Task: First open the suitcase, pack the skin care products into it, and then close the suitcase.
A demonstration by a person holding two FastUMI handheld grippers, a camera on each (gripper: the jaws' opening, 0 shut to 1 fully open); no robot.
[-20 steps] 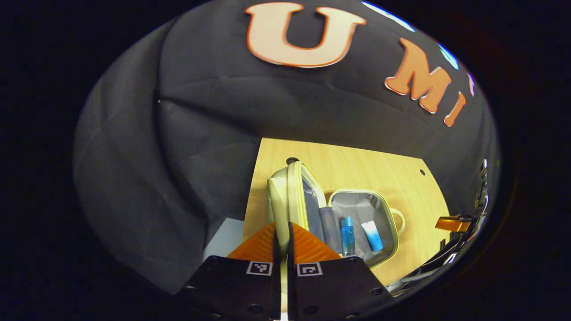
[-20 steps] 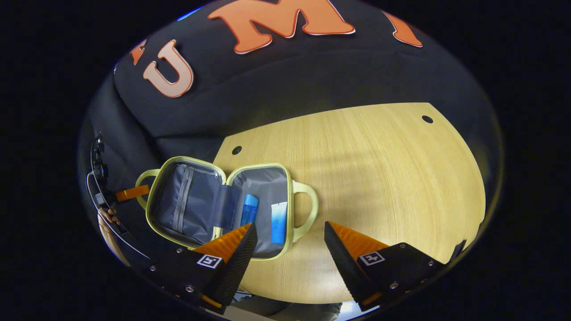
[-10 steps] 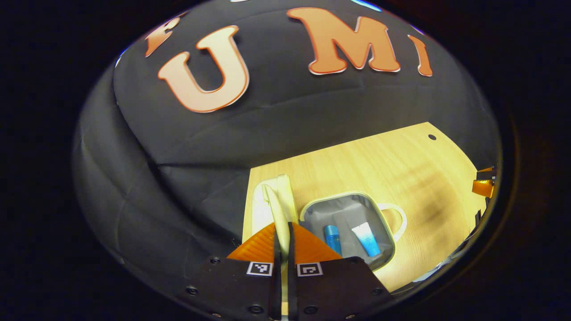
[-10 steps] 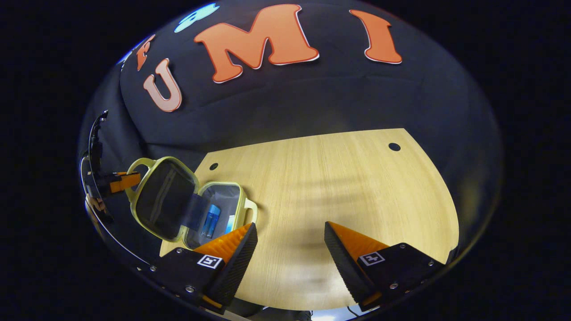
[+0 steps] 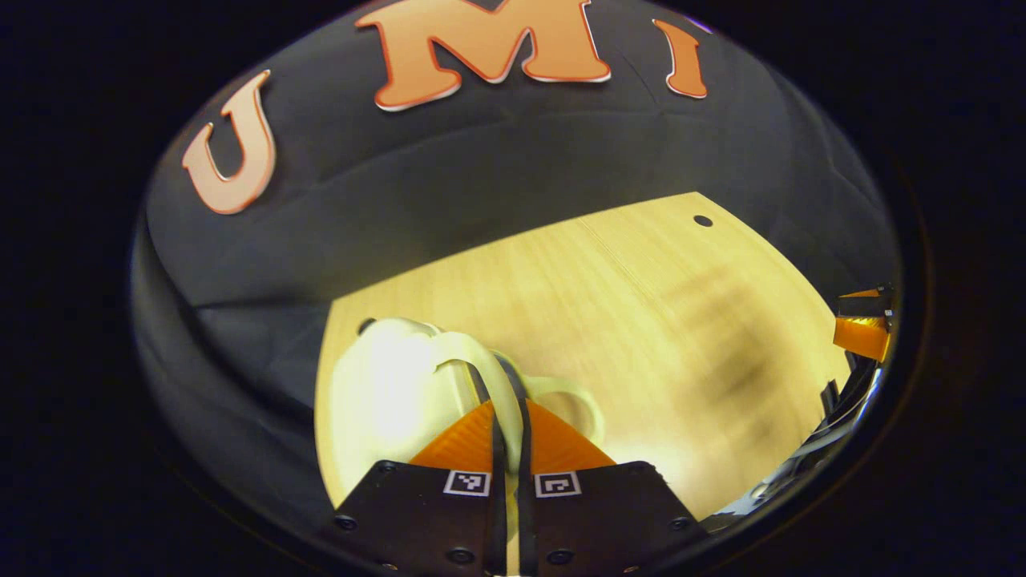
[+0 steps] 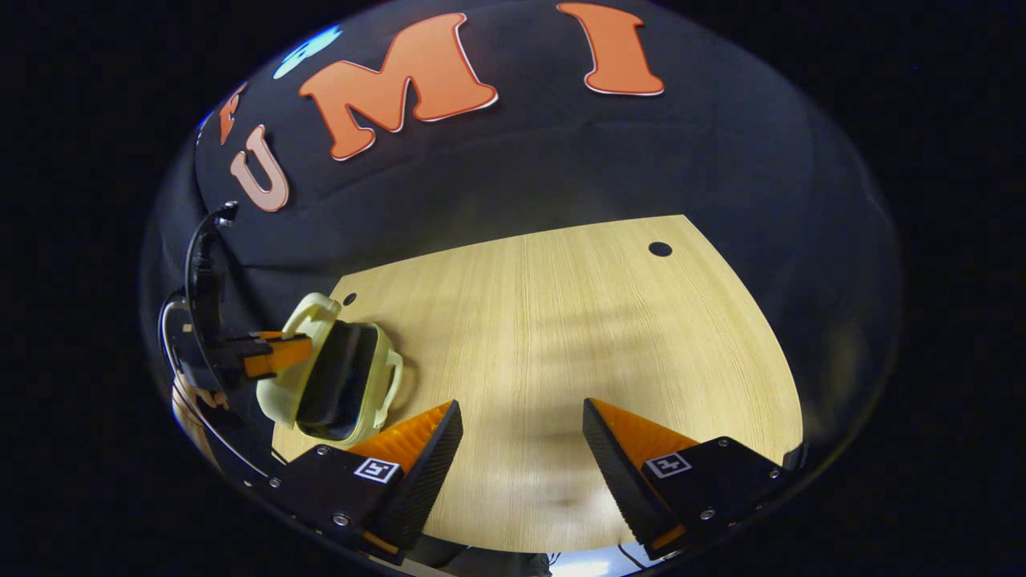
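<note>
Left gripper view: the pale yellow suitcase [image 5: 385,393] lies at the left end of the wooden table [image 5: 641,320], its lid lowered most of the way over the base. My left gripper [image 5: 506,449] has both orange fingers pressed together on the thin loop handle [image 5: 485,377] of the lid, which runs up between them. A second loop handle [image 5: 577,397], belonging to the base, shows just to the right of the fingers. At the far right edge, an orange finger of my right gripper [image 5: 862,332] is visible above the table's end.

Right gripper view: at the left edge, a hand [image 6: 192,397] holds my left gripper [image 6: 276,353], whose orange fingers clamp the lid's handle. The suitcase [image 6: 337,385] sits near the table's left corner, beside a small dark hole [image 6: 349,299] in the top. The lid stands slightly raised, leaving a dark gap; the contents cannot be seen. My right gripper [image 6: 521,433] hovers over bare table [image 6: 601,336] with its fingers set wide apart and holding nothing, well apart from the suitcase.
</note>
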